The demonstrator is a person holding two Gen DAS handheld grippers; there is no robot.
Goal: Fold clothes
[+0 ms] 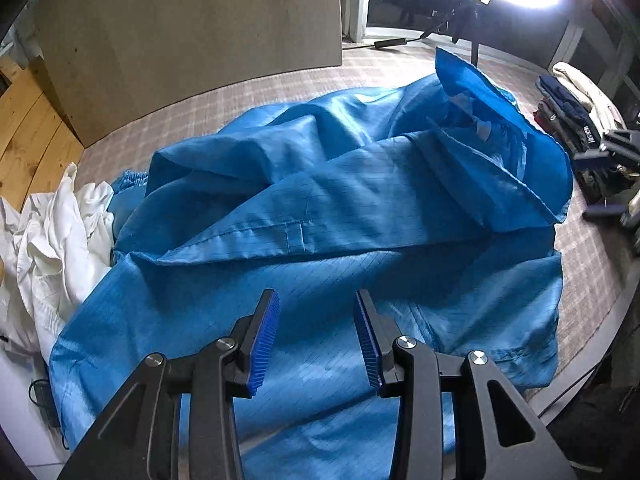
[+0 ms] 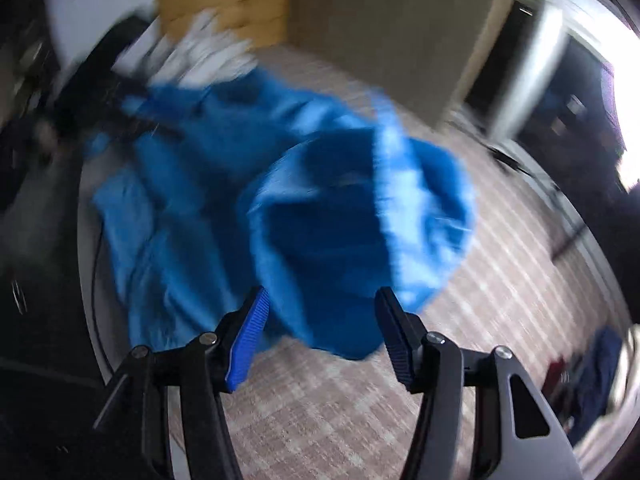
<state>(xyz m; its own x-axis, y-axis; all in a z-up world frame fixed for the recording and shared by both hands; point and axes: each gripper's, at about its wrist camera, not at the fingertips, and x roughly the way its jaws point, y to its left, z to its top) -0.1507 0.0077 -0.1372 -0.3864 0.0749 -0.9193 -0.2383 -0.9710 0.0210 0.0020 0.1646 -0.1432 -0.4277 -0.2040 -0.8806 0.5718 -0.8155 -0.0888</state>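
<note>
The blue garment (image 1: 320,208) is spread crumpled across the checked table (image 1: 304,76), flanked by white clothes (image 1: 60,232) and folded dark clothes (image 1: 568,112), while above it the left gripper (image 1: 316,320) and right gripper (image 2: 320,316) are held parted and empty.

No readable text, labels or signs.

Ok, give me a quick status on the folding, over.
Left gripper jaws open, over the blue garment. Right gripper jaws open, nothing held. Garment crumpled on the table, unfolded. White clothes touch its edge.
</note>
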